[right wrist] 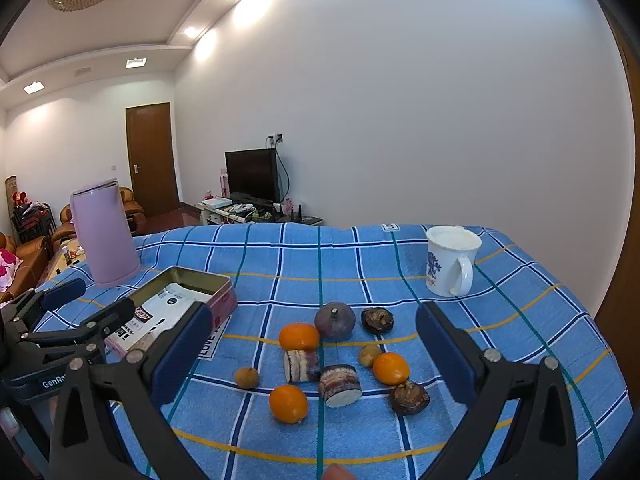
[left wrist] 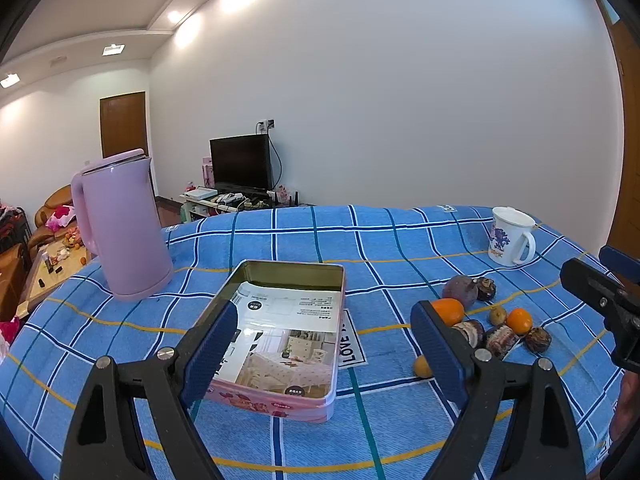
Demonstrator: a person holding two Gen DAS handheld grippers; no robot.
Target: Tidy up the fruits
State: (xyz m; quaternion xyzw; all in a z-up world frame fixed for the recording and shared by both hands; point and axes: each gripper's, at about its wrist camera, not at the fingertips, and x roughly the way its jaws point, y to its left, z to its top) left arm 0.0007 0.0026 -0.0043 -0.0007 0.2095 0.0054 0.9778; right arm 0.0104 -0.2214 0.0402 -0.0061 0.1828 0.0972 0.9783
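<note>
A pile of fruit lies on the blue checked cloth: three oranges (right wrist: 288,403), a purple round fruit (right wrist: 335,320), two cut sugarcane pieces (right wrist: 340,385), small brown fruits (right wrist: 247,377) and dark water chestnuts (right wrist: 409,398). An open pink tin box (left wrist: 280,336) with a printed leaflet inside lies left of the fruit (left wrist: 492,320). My left gripper (left wrist: 324,356) is open and empty, over the tin. My right gripper (right wrist: 316,360) is open and empty, framing the fruit pile. The left gripper (right wrist: 76,308) also shows in the right wrist view.
A lilac kettle (left wrist: 120,224) stands at the back left of the table. A white mug (right wrist: 452,260) stands at the back right. The table's far edge (left wrist: 360,208) faces a TV stand and white wall.
</note>
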